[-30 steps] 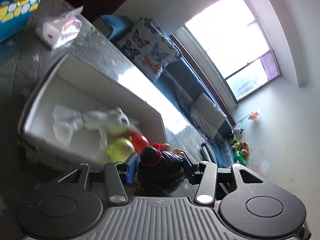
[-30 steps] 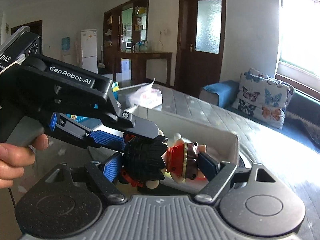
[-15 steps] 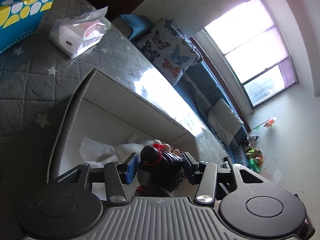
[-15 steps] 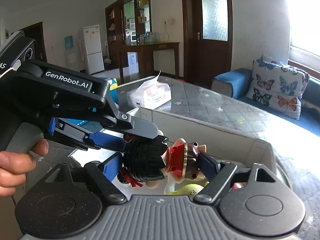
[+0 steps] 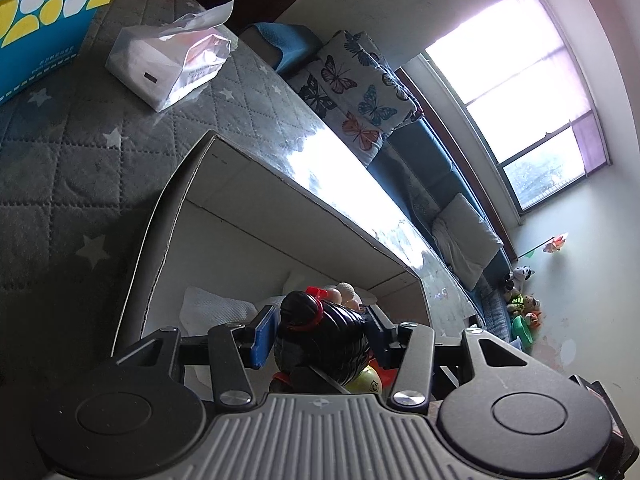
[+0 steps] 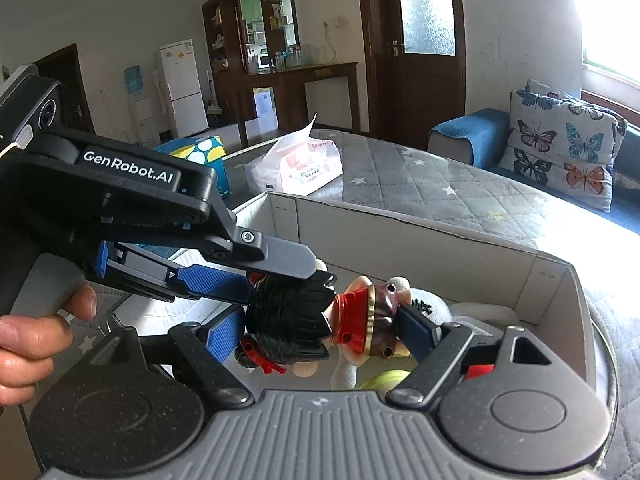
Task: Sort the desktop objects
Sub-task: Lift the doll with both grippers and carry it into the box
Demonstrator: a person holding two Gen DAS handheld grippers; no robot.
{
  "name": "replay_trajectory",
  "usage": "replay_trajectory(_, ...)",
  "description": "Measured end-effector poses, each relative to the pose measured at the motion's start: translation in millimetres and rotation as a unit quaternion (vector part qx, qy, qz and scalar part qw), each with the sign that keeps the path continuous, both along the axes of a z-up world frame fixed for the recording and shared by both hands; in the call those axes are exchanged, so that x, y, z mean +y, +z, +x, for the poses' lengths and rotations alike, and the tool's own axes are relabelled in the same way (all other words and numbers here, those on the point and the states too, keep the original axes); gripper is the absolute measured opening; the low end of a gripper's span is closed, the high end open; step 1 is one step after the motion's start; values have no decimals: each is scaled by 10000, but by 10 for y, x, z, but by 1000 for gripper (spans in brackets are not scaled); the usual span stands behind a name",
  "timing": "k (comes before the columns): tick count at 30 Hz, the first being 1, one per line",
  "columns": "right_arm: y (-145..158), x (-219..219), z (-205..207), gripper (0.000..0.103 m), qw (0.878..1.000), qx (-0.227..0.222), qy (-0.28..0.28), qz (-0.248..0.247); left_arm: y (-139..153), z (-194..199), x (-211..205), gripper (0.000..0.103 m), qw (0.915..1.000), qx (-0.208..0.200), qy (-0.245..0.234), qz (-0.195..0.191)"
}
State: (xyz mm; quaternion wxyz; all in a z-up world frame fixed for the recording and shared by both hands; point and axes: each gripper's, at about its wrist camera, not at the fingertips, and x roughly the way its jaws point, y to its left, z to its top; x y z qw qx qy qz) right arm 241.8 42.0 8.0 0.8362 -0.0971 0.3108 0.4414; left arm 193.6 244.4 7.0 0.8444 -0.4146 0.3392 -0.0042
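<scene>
Both jaws still clamp doll (image 6: 320,324), L (image 5: 320,336) & R gripper (image 6: 316,332) now lower over box (image 6: 472,264).

Grey quilted table cover (image 5: 80,168) (star-patterned) bears white box (image 5: 280,216), tissue pack (image 5: 168,64), blue carton (image 5: 44,20).

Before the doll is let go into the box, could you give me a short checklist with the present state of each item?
1. Doll gripped by the right gripper, pads on its hair and its body: ok.
2. Left gripper also closed on the doll's hair: ok.
3. Doll is above the open white box, inside its walls: ok.
4. Landing spot free: not ok, a white plush toy and a yellow-green ball lie underneath.
5. Height of the doll above those toys: cannot tell.
6. Tissue pack stands outside the box, clear of both grippers: ok.
</scene>
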Motion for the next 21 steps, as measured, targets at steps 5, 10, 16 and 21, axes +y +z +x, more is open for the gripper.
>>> replay_trajectory(5,0,0,-9,84,10000,31,11,-37,20,-17,-41,51,9999,-1,-53,128)
replay_trajectory(10,-15,2,-25,84,9999,99,48,-107,28,6,-114,49,9988,120,-115,457)
replay_trajectory(16,-27,0,-22,83,9998,126,26,-145,12,-1,-155,49,9984,85,-161,534)
replay_trajectory(21,-24,-15,-39,83,9998,123,30,-160,11,-15,-156,49,9987,98,-160,483)
